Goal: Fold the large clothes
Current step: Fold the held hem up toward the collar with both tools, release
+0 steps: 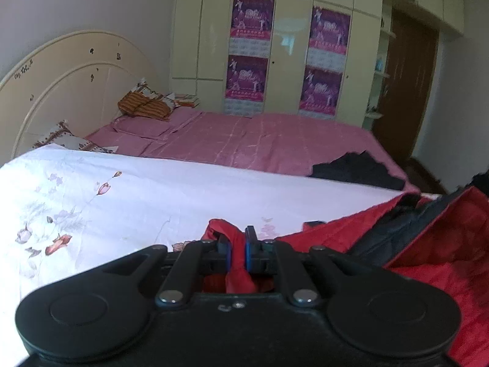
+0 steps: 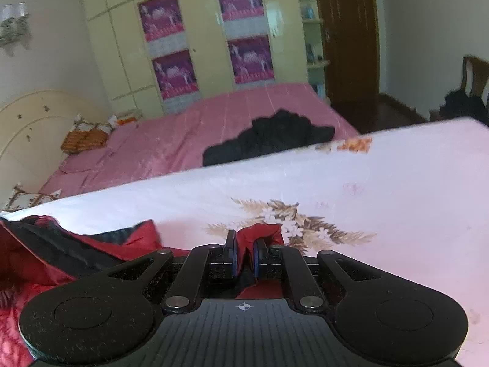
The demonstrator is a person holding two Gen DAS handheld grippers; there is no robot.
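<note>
A red quilted jacket (image 1: 428,253) with dark lining lies on a white floral sheet (image 1: 183,189). My left gripper (image 1: 237,244) is shut on a bunched red edge of the jacket, low over the sheet; the rest of the jacket spreads to its right. In the right wrist view my right gripper (image 2: 244,252) is shut on another red edge of the jacket (image 2: 259,234), and the jacket's body (image 2: 61,253) trails off to its left over the sheet (image 2: 382,183).
Beyond the white sheet is a pink bedspread (image 1: 259,140) with a dark garment (image 1: 357,169) on it, also in the right wrist view (image 2: 275,140). Pillows (image 1: 146,104) lie by the cream headboard (image 1: 67,91). A wardrobe (image 1: 290,46) and brown door (image 1: 403,85) stand behind.
</note>
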